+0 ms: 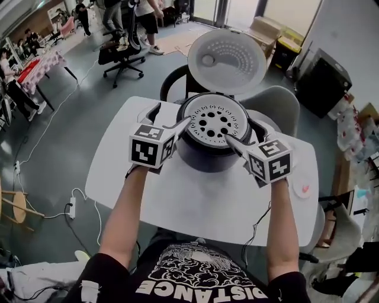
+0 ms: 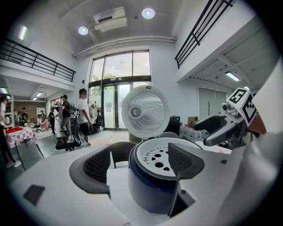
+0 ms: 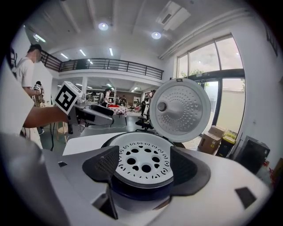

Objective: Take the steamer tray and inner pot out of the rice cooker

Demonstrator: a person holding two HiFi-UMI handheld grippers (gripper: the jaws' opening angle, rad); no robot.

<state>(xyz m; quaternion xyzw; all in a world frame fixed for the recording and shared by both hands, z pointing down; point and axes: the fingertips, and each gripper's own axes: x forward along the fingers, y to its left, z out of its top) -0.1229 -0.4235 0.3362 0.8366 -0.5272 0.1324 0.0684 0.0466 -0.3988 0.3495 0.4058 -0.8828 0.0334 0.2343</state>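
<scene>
Jaws spread, the left gripper point(image 1: 169, 120) and right gripper point(image 1: 246, 135) straddle opposite rims of the round white perforated steamer tray point(image 1: 214, 121) in the dark rice cooker point(image 1: 201, 158), presumably to lift it level.

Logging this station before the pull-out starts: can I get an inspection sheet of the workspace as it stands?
Surface: white table with rounded corners.
Job's things: rice cooker mid-table, lid up; steamer tray seated in it; inner pot hidden beneath.
Clutter: small white item with a red mark near the table's right edge.
Grippers: left gripper and right gripper both open, at the cooker's rim on either side, holding nothing.
Cables: cable hanging from the right gripper; power strip on the floor at left.
Surroundings: grey chair behind the table, office chair, cardboard boxes, people far off.
</scene>
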